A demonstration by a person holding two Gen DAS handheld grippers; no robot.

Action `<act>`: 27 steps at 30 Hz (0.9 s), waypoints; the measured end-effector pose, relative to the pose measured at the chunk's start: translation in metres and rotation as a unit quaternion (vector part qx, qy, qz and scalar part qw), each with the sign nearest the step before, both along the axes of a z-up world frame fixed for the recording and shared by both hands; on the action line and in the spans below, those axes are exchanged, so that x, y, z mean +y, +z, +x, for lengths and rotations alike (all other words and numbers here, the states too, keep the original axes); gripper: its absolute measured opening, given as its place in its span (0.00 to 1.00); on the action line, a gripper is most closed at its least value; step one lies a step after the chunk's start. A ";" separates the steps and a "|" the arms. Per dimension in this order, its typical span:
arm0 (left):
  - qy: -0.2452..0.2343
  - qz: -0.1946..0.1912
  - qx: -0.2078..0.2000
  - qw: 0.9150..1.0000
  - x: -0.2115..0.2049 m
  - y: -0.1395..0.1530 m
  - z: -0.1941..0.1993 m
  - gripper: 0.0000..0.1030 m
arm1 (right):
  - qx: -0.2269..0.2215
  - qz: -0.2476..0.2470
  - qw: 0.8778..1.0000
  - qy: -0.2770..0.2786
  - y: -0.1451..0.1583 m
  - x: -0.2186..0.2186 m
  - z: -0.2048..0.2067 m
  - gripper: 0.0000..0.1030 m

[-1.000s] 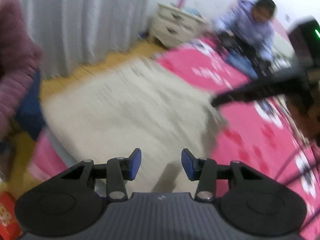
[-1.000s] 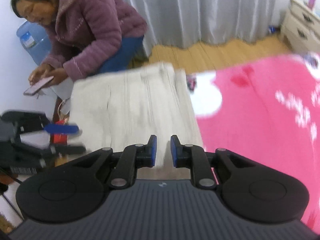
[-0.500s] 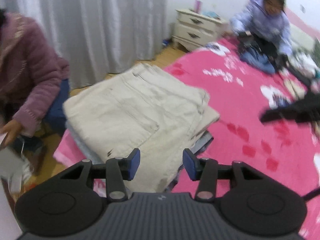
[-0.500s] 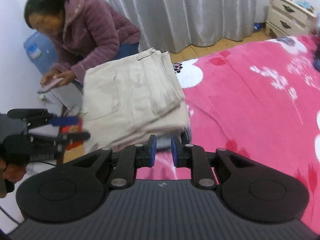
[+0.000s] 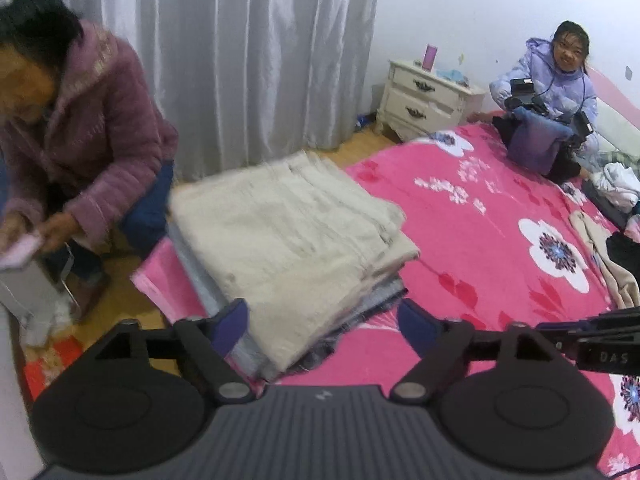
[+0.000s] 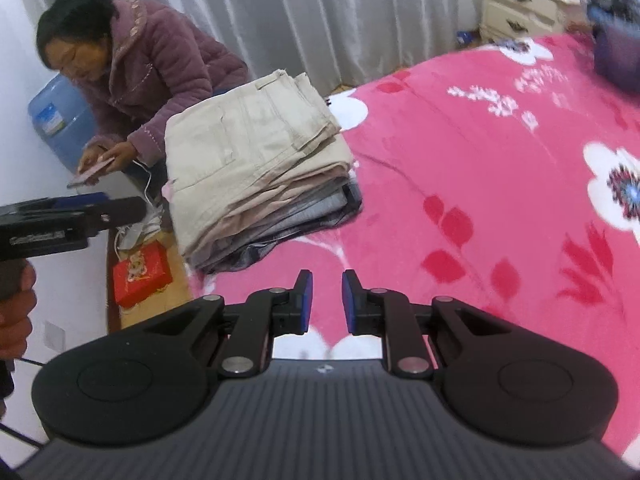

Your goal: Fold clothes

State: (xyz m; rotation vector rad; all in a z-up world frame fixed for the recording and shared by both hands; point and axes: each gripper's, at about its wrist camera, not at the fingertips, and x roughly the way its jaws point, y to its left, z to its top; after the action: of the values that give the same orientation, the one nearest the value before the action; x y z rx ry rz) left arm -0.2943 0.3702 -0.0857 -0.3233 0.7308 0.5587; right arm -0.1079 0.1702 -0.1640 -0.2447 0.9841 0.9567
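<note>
pile (image 6: 256,168): folded clothes sit in a neat stack at the corner of the bed (image 6: 480,168), close to the edge by the floor; I think they go there so the middle of the bed is free for folding
top piece: tan pants (image 5: 288,232) lie flat on top, folded; grey and dark clothes show under them at the side of the pile
left gripper (image 5: 320,320): its jaws are opening wide and nothing is between them; it holds nothing; it hangs over the near edge of the pile, and the pile looks done, so I think it is letting go and leaving
right gripper (image 6: 324,300): jaws nearly closed, with a small gap; nothing in the gap, only the pink blanket below; it points down at bare bed beside the pile, not touching it
more clothes (image 5: 608,256): a tan piece and some dark and white ones lie loose at the far side of the bed, well apart from the pile; they look not folded yet, so one of them is likely next
people: one in a purple coat (image 6: 160,68) sits on the floor by the pile's corner, looking at a phone; one in a light blue coat (image 5: 556,80) sits at the far end of the bed
risk: the pile is right at the bed's edge, so a bump could tip it off
</note>
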 end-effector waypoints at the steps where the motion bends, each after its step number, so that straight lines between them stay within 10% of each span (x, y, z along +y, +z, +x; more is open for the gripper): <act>1: -0.003 0.010 0.001 1.000 -0.001 0.011 -0.005 0.92 | -0.003 -0.001 1.000 -0.002 0.007 0.000 -0.005 0.16; 11: -0.005 0.021 0.001 1.000 -0.021 0.106 -0.042 1.00 | -0.034 -0.013 0.997 -0.069 0.106 -0.022 -0.045 0.41; 27: -0.001 0.018 -0.034 0.999 -0.034 0.191 -0.061 1.00 | -0.052 0.039 0.989 -0.133 0.180 -0.071 -0.092 0.57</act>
State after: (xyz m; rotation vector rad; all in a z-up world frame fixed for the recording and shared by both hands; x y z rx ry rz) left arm -0.3553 0.3362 0.1056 -0.3075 0.6550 0.5565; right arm -0.1997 0.0995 0.0157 -0.0940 0.8572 0.7297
